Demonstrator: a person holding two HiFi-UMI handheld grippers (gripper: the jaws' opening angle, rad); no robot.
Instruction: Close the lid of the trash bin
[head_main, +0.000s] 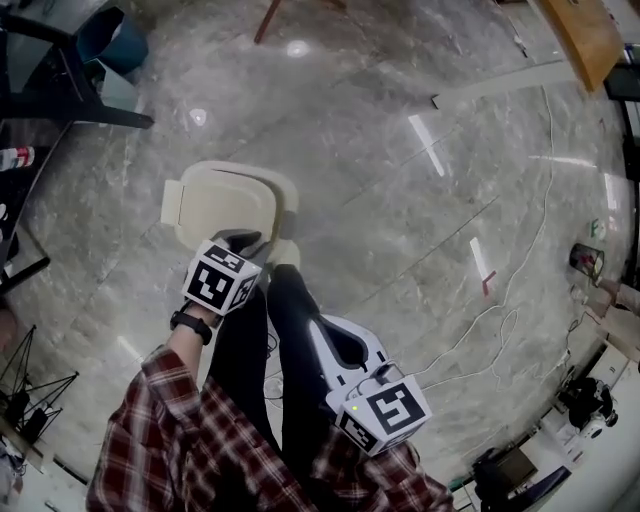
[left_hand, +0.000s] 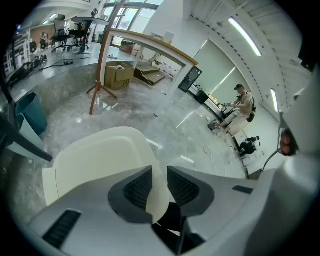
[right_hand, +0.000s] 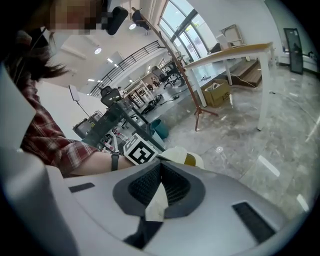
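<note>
The bin lid (head_main: 222, 198) lies broad face up just ahead of my feet, its long axis running nine to three, with what looks like the hinge tab (head_main: 171, 205) at nine. I cannot tell whether it is fully down. Its near edge, at about five o'clock, is pinched in my left gripper (head_main: 243, 241) — jaws narrow, clamped on the thin cream rim, the lid spreading away toward eleven. My right gripper (head_main: 322, 328) hangs well apart at five o'clock from the lid, beside my leg (head_main: 290, 330), jaws together on nothing I can make out. The left is nearer — I judge the push goes downward.
</note>
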